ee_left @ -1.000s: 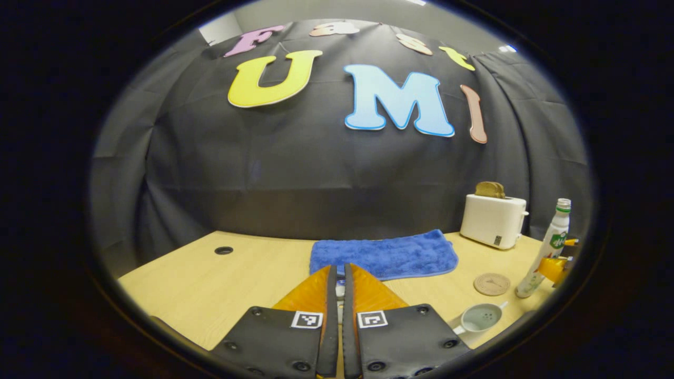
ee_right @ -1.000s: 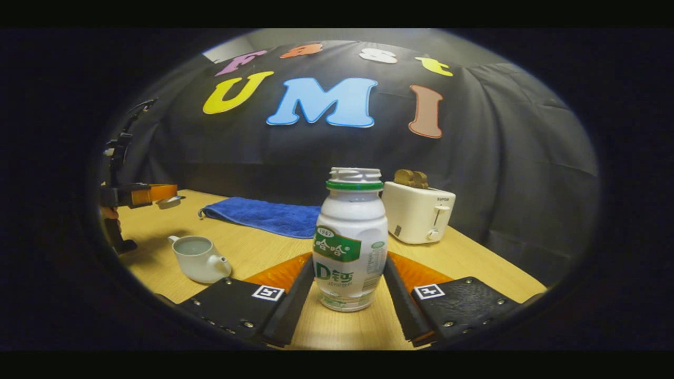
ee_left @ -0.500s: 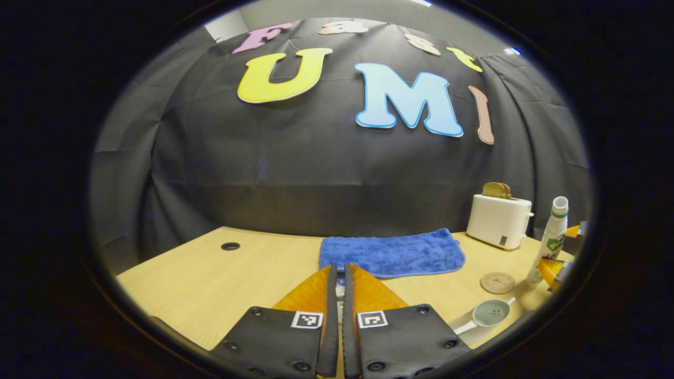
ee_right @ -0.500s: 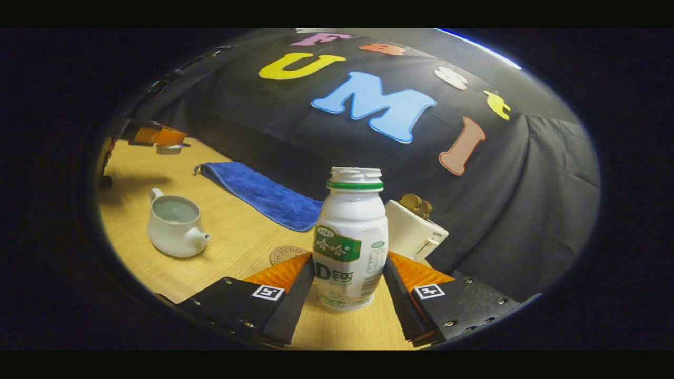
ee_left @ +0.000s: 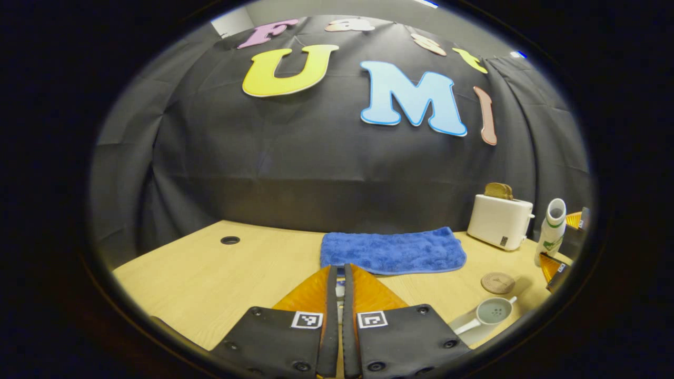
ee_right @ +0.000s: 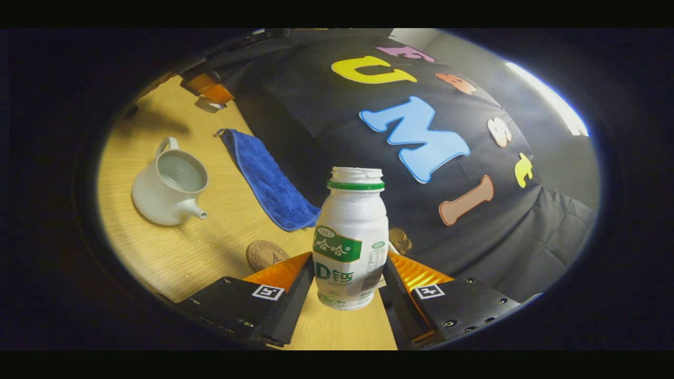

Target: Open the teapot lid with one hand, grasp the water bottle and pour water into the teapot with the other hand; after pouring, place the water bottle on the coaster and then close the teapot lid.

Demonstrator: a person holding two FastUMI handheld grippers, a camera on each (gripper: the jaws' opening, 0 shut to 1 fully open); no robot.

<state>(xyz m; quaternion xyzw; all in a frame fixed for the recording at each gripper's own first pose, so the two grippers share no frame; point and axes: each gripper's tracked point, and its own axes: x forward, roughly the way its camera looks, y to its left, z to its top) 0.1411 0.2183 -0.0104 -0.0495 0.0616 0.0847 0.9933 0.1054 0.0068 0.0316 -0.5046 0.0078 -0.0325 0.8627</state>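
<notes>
Tilted further than a moment ago, the right gripper (ee_right: 348, 287) leans its clamped water bottle (ee_right: 350, 239) toward the teapot (ee_right: 169, 187), both fingers pressing the bottle's sides. That open-mouthed bottle is off the table (ee_right: 174, 247). Left of it sits the teapot, lid off, beside the coaster (ee_right: 266, 256) and a blue towel (ee_right: 268, 181). In the left gripper view the left gripper (ee_left: 337, 287) has its fingers together on the small lid (ee_left: 340, 290); a toaster (ee_left: 499, 221) stands far right.
</notes>
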